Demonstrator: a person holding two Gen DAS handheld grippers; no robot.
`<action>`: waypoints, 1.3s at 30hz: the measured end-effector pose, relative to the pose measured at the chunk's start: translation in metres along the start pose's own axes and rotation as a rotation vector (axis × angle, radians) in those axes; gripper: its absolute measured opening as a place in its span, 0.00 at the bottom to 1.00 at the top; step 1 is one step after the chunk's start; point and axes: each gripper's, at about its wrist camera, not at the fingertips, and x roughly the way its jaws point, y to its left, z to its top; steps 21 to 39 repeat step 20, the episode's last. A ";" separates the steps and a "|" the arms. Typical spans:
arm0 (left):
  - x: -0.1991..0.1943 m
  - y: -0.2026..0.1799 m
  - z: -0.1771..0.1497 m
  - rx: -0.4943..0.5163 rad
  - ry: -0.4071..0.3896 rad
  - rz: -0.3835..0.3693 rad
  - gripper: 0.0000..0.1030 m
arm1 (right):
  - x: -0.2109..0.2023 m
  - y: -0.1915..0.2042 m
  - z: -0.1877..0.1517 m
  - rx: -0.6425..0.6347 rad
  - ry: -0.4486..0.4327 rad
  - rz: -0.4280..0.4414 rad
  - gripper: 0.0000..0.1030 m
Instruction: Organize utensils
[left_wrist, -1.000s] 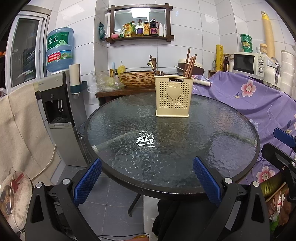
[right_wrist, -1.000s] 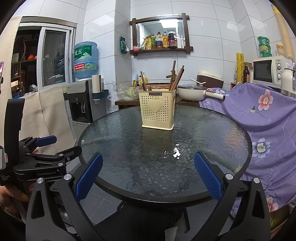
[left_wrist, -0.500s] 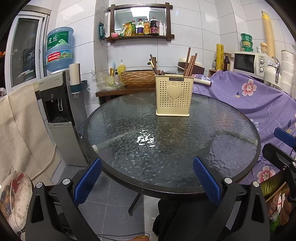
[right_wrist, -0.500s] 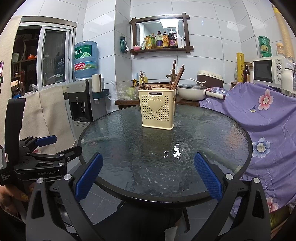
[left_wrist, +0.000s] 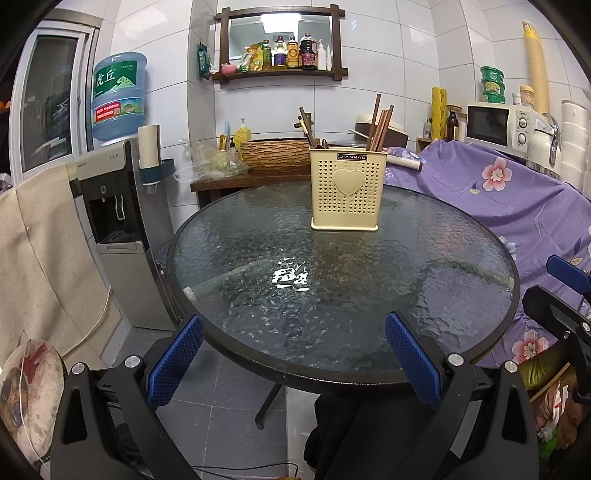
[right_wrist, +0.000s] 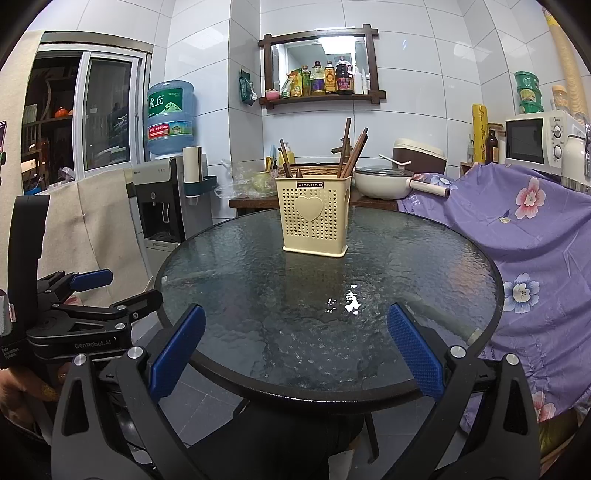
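Both grippers, left and right, we hold wide apart and empty at the near rim of the glass table. Our utensil holder stands upright toward the far side, chopsticks leaning loosely inside. We judge the light holder could tip or skid on slick glass if we pull a stick sideways.
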 end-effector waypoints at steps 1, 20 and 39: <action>0.000 0.000 0.000 0.001 0.000 0.000 0.94 | 0.000 -0.001 -0.001 0.000 0.000 0.000 0.94; -0.002 0.001 -0.002 0.003 0.002 -0.007 0.94 | 0.001 -0.002 -0.003 0.000 0.005 0.001 0.94; -0.002 0.001 -0.002 0.003 0.002 -0.007 0.94 | 0.001 -0.002 -0.003 0.000 0.005 0.001 0.94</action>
